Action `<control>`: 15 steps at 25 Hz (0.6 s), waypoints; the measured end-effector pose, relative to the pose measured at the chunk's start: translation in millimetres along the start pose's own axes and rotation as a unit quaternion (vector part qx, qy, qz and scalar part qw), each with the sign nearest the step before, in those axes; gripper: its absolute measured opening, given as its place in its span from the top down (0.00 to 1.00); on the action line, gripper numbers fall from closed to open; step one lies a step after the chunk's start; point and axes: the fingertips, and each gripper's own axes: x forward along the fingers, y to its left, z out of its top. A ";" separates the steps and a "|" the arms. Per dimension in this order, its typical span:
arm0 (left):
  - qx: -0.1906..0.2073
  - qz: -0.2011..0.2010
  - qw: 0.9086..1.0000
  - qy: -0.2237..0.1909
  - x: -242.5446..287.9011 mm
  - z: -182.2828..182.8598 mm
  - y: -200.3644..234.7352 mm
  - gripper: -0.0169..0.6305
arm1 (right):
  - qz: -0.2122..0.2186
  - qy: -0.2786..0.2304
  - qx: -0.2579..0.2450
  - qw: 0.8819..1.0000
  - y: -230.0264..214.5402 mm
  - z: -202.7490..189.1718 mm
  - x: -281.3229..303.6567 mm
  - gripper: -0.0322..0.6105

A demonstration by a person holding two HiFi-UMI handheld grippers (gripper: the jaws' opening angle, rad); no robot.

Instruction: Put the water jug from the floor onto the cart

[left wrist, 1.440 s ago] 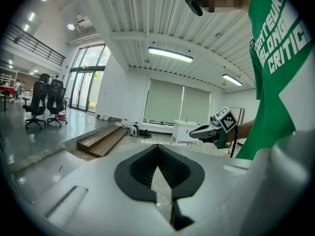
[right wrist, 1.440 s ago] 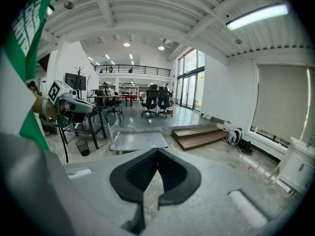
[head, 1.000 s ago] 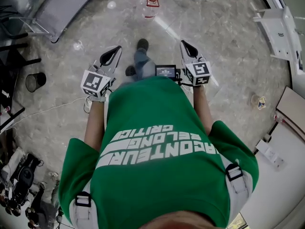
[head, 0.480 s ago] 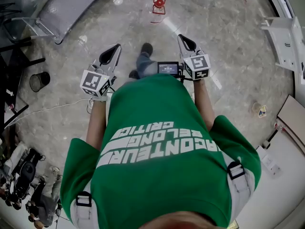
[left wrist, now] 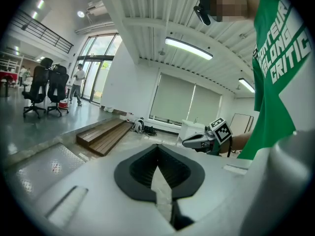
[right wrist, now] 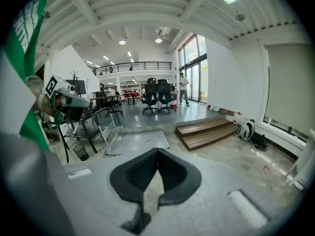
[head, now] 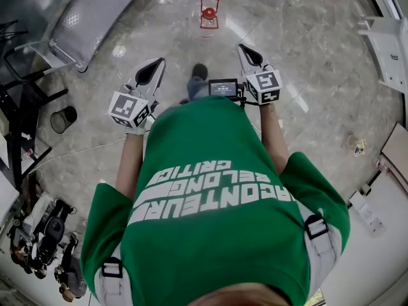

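The water jug [head: 208, 11], clear with a red cap and red handle, stands on the stone floor ahead of me, at the top of the head view. I see no cart that I can be sure of. My left gripper [head: 152, 70] and right gripper [head: 246, 52] are held out in front of my green shirt, well short of the jug. Both are shut with nothing between the jaws, as the left gripper view [left wrist: 158, 147] and right gripper view [right wrist: 157, 152] show. Each gripper also appears in the other's view: the right gripper [left wrist: 196, 141] and the left gripper [right wrist: 74, 101].
A grey metal ramp plate [head: 95, 11] lies far left, with a black wastebasket [head: 64, 118] and black frames beside it. Bags [head: 44, 241] sit at lower left. White furniture [head: 389, 50] stands at right. Low wooden steps [right wrist: 206, 132], office chairs [right wrist: 157, 95] and a distant person [right wrist: 183, 87] lie beyond.
The floor has slid down through the head view and the jug now sits closer to the grippers. Both grippers stay shut and empty, held as before.
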 end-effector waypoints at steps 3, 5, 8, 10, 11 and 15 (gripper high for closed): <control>0.007 -0.003 1.000 0.004 23.2 9.5 6.6 0.95 | -0.007 -0.005 0.011 1.000 -25.7 2.1 13.6 0.96; 0.009 -0.001 1.000 0.007 31.9 13.9 11.0 0.95 | -0.009 -0.005 0.015 1.000 -35.7 3.3 19.1 0.96; 0.010 0.001 1.000 0.007 41.4 19.9 18.6 0.95 | -0.012 -0.001 0.006 1.000 -45.8 6.6 23.5 0.96; 0.012 -0.001 1.000 0.008 48.0 23.4 23.8 0.95 | -0.018 0.005 -0.004 1.000 -52.9 7.3 25.8 0.96; 0.012 -0.002 1.000 0.008 51.0 24.6 26.3 0.95 | -0.021 0.008 -0.005 1.000 -56.3 6.7 26.7 0.96; 0.011 -0.015 1.000 0.011 60.2 28.0 43.9 0.95 | -0.043 0.016 0.009 0.999 -66.3 5.6 34.5 0.96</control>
